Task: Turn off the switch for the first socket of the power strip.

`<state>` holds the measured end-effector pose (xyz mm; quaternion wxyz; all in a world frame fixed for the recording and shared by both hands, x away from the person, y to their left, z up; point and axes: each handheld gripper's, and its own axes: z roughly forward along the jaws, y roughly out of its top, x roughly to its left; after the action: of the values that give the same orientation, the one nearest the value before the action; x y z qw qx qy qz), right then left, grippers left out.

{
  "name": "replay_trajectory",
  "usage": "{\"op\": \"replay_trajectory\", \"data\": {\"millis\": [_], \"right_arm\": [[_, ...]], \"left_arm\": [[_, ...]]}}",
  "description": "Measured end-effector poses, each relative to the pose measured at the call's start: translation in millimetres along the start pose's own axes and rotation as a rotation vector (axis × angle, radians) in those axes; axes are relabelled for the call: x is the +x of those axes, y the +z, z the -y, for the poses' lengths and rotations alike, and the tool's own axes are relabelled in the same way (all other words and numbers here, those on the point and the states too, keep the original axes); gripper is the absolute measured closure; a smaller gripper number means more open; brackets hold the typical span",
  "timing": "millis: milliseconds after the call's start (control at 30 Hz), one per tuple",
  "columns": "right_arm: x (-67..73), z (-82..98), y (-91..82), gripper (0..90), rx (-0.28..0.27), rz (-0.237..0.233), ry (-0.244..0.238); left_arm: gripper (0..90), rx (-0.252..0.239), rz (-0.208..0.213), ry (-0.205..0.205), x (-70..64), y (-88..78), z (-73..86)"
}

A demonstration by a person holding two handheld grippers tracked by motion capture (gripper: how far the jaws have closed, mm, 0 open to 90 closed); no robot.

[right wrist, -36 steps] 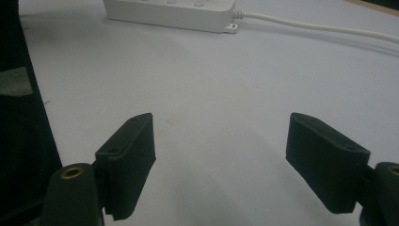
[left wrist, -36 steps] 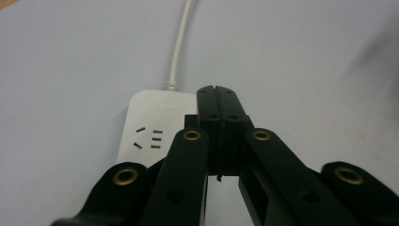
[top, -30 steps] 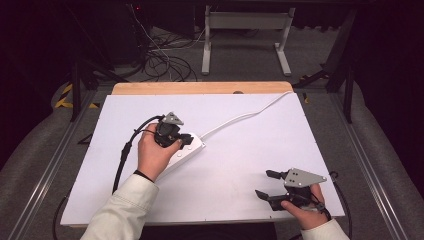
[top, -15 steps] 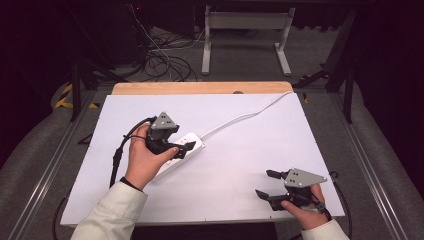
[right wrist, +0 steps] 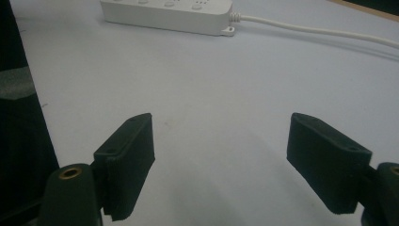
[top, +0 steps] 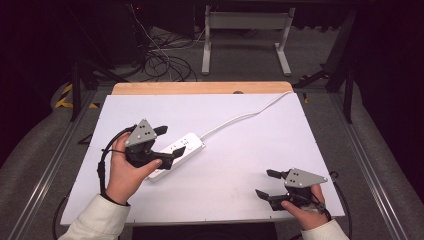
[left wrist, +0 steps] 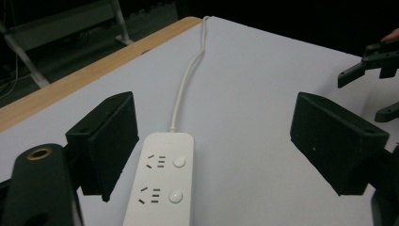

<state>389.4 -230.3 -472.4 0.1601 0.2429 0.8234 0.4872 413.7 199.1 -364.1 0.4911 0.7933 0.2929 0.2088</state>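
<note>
Your left gripper (top: 162, 145) has just opened and let go of the power strip (top: 177, 155); your right gripper (top: 267, 185) waits open, near right.

In the high view, the left claw (top: 162, 146) covers the near end of the white power strip (top: 186, 146). In the left gripper view, the strip (left wrist: 162, 188) runs off the bottom edge. In the right gripper view, its far side (right wrist: 169, 12) is cut off at the top. The marks on its sockets are too small to read. Its white cord (top: 245, 117) slips off the back of the counter (top: 260, 165).
</note>
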Motion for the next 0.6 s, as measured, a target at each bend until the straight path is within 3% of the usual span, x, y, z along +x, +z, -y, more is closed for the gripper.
{"op": "replay_trajectory", "data": {"millis": [267,367,600], "right_arm": [[0.1,-0.1,-0.2,24.1,0.003,0.009,-0.009],[0.2,-0.2,0.0,24.1,0.000,0.011,-0.011],[0.1,-0.4,-0.8,23.5,-0.008,0.014,-0.012]], "left_arm": [[16.5,-0.015,0.002,0.013,-0.8,-14.5,20.3],[17.6,-0.043,0.003,0.051,-0.9,-21.3,32.6],[17.2,-0.038,0.031,0.013,1.5,-27.5,52.9]]}}
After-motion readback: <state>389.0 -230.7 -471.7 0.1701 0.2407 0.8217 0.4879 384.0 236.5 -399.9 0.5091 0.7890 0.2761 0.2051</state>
